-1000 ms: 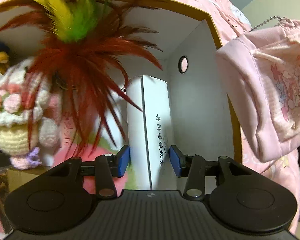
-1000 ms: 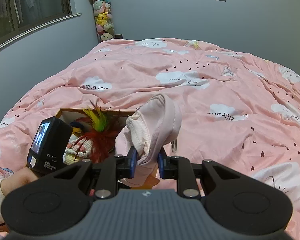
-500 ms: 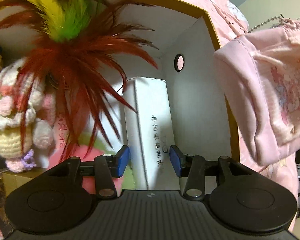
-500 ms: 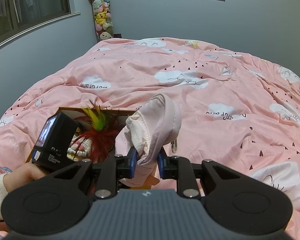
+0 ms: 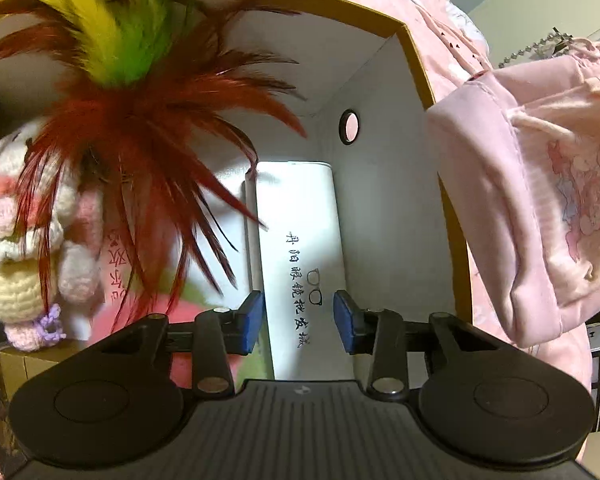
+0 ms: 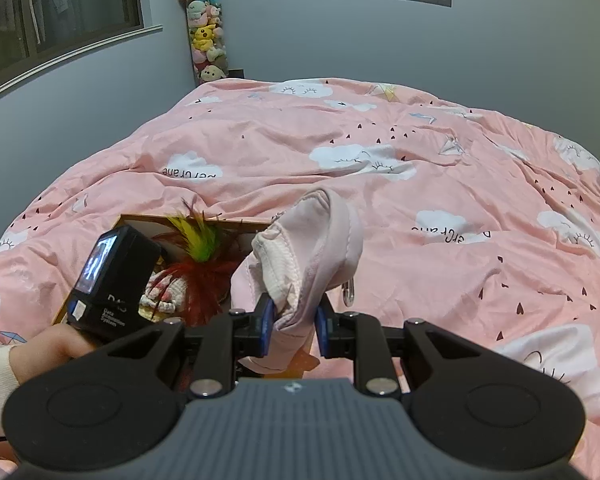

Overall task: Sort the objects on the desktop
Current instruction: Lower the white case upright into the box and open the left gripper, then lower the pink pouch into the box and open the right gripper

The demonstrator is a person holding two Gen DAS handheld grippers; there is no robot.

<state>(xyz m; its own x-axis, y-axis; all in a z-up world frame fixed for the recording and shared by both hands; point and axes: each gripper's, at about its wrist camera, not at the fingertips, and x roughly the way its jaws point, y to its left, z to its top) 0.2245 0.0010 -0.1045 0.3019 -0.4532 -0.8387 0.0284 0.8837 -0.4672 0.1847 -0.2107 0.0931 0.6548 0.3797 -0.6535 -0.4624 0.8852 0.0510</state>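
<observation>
My left gripper (image 5: pixel 299 322) is open inside a yellow-rimmed storage box (image 5: pixel 416 60), its pads either side of a white glasses box (image 5: pixel 300 240) with black Chinese print, without touching it. A red, yellow and green feather toy (image 5: pixel 132 120) and a crocheted doll (image 5: pixel 16 240) sit at the box's left. My right gripper (image 6: pixel 293 322) is shut on a pink drawstring pouch (image 6: pixel 308 256), held above the box's right edge; the pouch also shows in the left wrist view (image 5: pixel 540 208).
The box (image 6: pixel 140 222) sits on a pink cloud-print duvet (image 6: pixel 420 168) covering a bed. The left gripper's black camera body (image 6: pixel 112 284) and the hand holding it are over the box. A plush toy column (image 6: pixel 206 40) stands in the far corner.
My left gripper has drawn back and tilted, so the white glasses box now lies flatter and further from the pads. The right gripper and pouch have stayed in place.
</observation>
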